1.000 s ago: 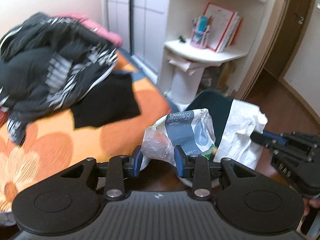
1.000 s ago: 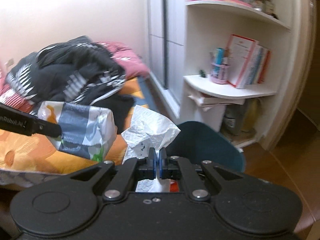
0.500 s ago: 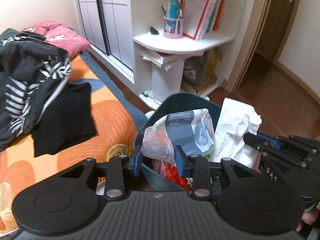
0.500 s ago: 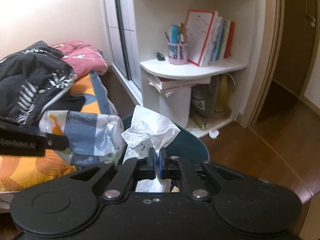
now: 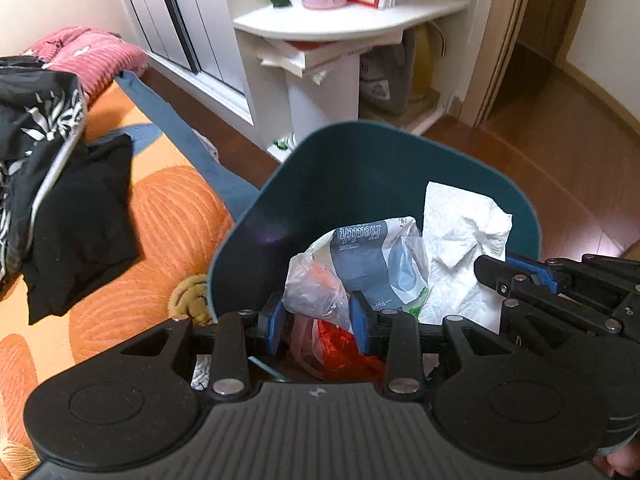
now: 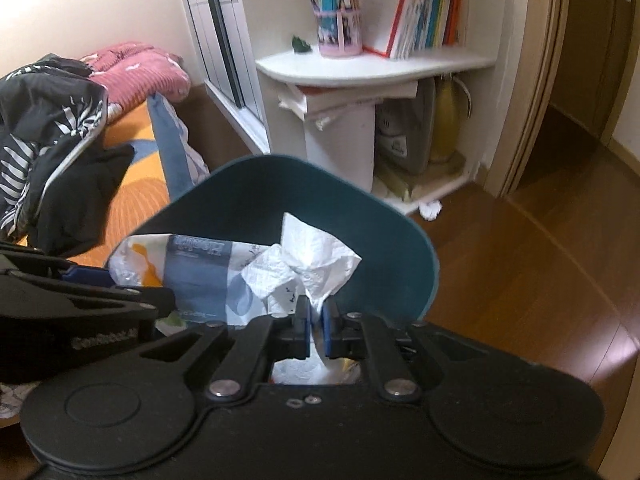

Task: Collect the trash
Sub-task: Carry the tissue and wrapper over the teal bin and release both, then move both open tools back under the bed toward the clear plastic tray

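A teal trash bin (image 5: 360,168) stands on the floor beside the bed, with red trash (image 5: 340,352) at its bottom. My left gripper (image 5: 318,316) is shut on a crumpled plastic wrapper (image 5: 372,264) printed "Health", held over the bin's mouth. My right gripper (image 6: 315,320) hangs over the same bin (image 6: 280,184) with a crumpled white tissue (image 6: 312,256) between its pads. Its jaws are opening a little, and the tissue still fills the narrow gap. In the left wrist view, that tissue (image 5: 460,232) and the right gripper (image 5: 486,268) sit just right of the wrapper.
A bed with an orange cover (image 5: 160,216) and black clothes (image 5: 72,216) lies to the left. Behind the bin is a white shelf unit (image 6: 372,68) with a pink pen cup (image 6: 340,36) and books. A paper scrap (image 6: 431,210) lies on the wooden floor (image 6: 520,280).
Both grippers have come down and forward until wrapper and tissue hang over the bin's mouth. The right jaws, tightly pinched before, now show a small gap around the tissue.
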